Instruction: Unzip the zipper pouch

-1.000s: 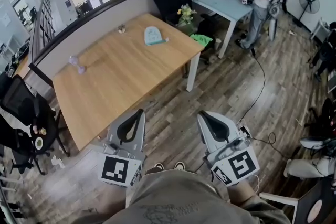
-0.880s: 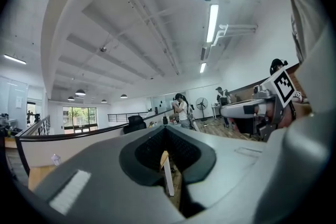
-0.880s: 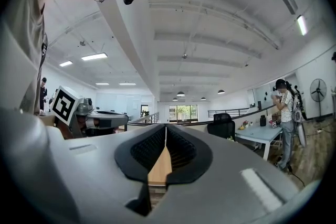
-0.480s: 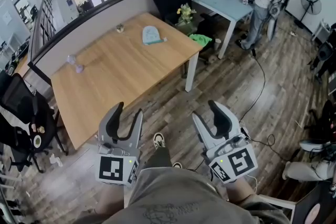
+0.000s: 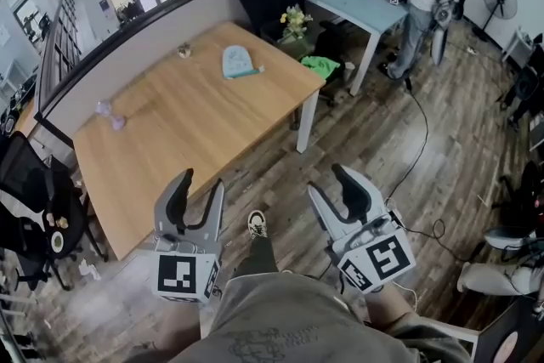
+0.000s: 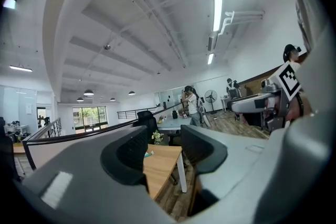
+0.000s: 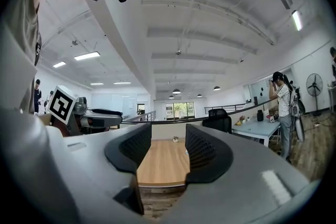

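Pale blue fabric zipper pouch (image 5: 235,61) lying at the far side of the light wooden counter (image 5: 170,140), well apart from both tongs, left tongs (image 5: 198,190) and right tongs (image 5: 333,187) near, over the plank floor (image 5: 382,140) — jaws just sprung apart, both empty.

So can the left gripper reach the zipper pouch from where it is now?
Probably not yet: the open left gripper hangs short of the wooden table, and the blue zipper pouch lies near its far edge. Nothing stands between them.
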